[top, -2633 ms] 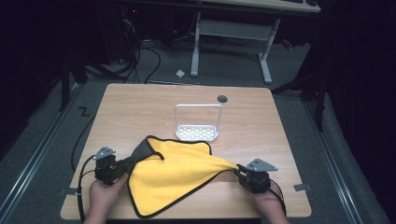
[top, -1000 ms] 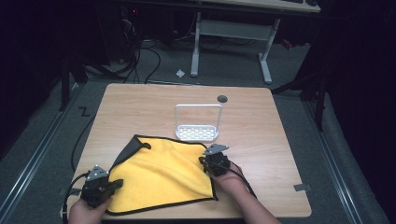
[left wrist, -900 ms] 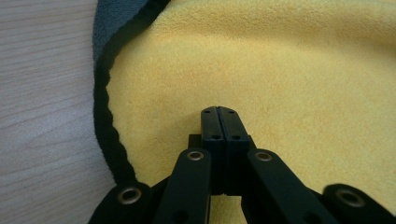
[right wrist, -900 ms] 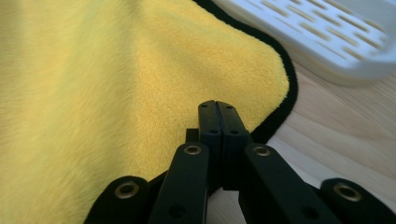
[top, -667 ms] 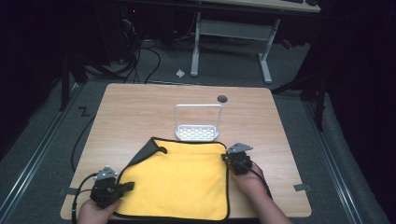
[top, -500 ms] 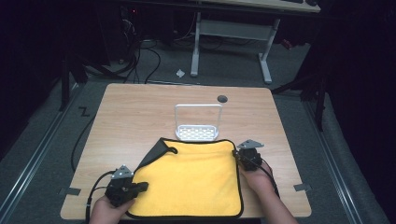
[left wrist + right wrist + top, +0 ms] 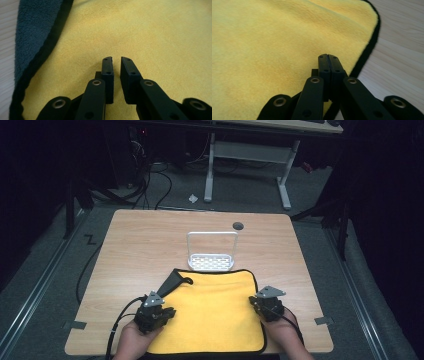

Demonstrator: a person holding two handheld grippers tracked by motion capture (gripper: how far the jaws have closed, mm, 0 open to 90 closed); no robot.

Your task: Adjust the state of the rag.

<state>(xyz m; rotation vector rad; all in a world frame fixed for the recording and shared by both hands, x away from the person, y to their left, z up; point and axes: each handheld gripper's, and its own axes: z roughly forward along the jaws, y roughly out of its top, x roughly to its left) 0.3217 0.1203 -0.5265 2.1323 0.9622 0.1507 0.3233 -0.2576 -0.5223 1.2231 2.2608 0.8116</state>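
Observation:
A yellow cloth (image 7: 210, 315) with a black hem lies flat on the wooden table (image 7: 135, 245) near its front edge. Its far left corner (image 7: 172, 282) is folded over and shows a grey underside (image 7: 27, 37). My left gripper (image 7: 171, 312) rests over the cloth's left part; its jaws (image 7: 116, 59) have just been opening and stand slightly apart with nothing between them. Over the cloth's right edge sits my right gripper (image 7: 253, 300). In the right gripper view its jaws (image 7: 327, 55) are pressed together above the yellow pile (image 7: 274, 37), beside the hem, and no cloth shows between them.
A small white wire rack (image 7: 211, 255) stands just beyond the cloth's far edge. A dark round hole (image 7: 238, 226) is set in the tabletop behind it. Bare wood lies left, right and beyond. Cables and a table frame are on the floor beyond.
The cloth went from hanging between both grippers to lying flat and squared up. Both grippers slid rightward over the last second. The left jaws parted.

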